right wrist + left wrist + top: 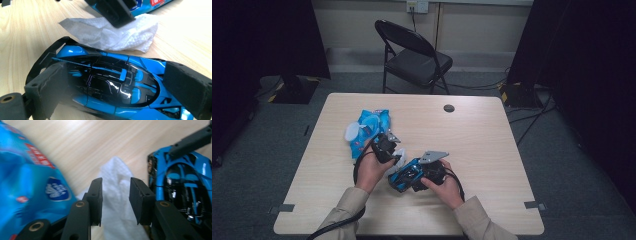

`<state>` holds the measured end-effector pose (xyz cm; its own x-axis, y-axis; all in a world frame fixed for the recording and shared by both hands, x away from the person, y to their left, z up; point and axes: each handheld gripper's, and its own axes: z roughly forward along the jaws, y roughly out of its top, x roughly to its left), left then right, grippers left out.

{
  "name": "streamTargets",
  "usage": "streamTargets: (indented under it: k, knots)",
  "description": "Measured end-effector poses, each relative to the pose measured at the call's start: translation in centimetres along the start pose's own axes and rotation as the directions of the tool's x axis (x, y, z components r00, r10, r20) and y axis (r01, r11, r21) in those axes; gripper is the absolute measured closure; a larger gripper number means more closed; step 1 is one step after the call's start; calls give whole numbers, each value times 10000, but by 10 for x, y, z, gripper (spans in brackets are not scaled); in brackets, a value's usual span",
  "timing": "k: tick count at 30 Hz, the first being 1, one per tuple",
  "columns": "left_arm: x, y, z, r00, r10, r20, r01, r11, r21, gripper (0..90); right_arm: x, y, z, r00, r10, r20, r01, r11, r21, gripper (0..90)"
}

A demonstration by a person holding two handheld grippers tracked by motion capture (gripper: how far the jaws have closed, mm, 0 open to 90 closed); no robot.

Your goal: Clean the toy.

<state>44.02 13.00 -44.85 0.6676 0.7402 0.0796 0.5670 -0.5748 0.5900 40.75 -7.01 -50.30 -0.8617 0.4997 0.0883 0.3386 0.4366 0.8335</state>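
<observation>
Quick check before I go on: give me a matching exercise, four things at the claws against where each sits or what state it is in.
Things:
1. toy car
2. white tissue
3. blue wipes pack
4. folding chair

Places or states:
A. on the floor beyond the table's far edge
B. between the jaws of the right claw
C. on the table, on the person's left side
D. between the open jaws of the left claw

Pairs: 1-B, 2-D, 3-C, 4-A

Glossy blue-black toy car (110, 85), crumpled white wipe (117, 32) just beside
</observation>
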Motion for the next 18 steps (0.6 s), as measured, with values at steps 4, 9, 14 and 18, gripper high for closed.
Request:
streamTargets:
  k: [4, 9, 14, 18]
  knots:
    - [3, -3, 11, 10000, -51, -55, 53, 9994, 331, 629, 0, 0, 0, 10000, 8, 0, -8, 10000, -4, 58]
    - [5, -6, 23, 9997, -172, 159, 165, 9989, 435, 581, 0, 0, 0, 10000, 2, 0, -2, 10000, 2, 58]
    - [3, -7, 30, 9987, -215, 451, 187, 9978, 629, 638, 0, 0, 0, 10000, 0, -1, 0, 10000, 0, 58]
    - [-3, -5, 30, 9975, 17, 712, -67, 9975, 697, 796, 0, 0, 0, 10000, -5, -3, 5, 10000, 2, 58]
